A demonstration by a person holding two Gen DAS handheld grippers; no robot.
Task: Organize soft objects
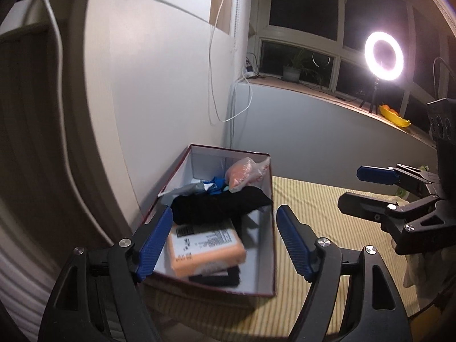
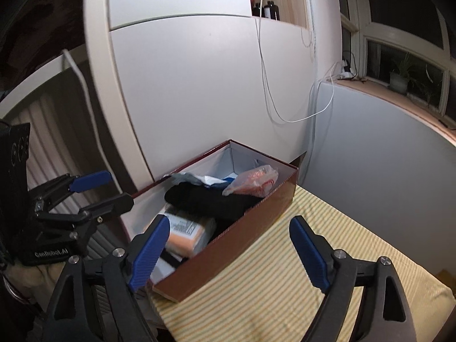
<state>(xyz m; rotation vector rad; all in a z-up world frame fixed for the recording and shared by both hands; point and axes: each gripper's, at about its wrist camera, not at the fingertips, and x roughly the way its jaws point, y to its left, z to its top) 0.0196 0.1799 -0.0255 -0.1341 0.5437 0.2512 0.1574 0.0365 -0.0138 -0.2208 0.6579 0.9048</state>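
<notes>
From the left wrist, the left hand-held gripper (image 1: 225, 242) stands wide open with nothing between its blue pads, poised above the near end of a dark red box (image 1: 265, 222) that sits on a striped yellow cloth (image 1: 313, 199) against a white cabinet wall. Inside the box lie an orange packet with a printed label (image 1: 208, 246), a black garment (image 1: 219, 203), blue and pale fabric (image 1: 216, 185) and a clear bag of orange material (image 1: 245, 172). The right hand-held gripper (image 1: 353, 188) shows at the right edge, also spread apart and empty; a lit ring lamp (image 1: 384, 56) stands on the windowsill. From the right wrist, the right hand-held gripper (image 2: 228, 252) is wide open and holds nothing, its left pad over the box's near corner, its right pad over the cloth. The box (image 2: 245, 233) holds the black garment (image 2: 208, 198), the orange packet (image 2: 186, 235) and the clear bag (image 2: 252, 182). The left hand-held gripper (image 2: 114, 189) hangs open at left, beside the box.
</notes>
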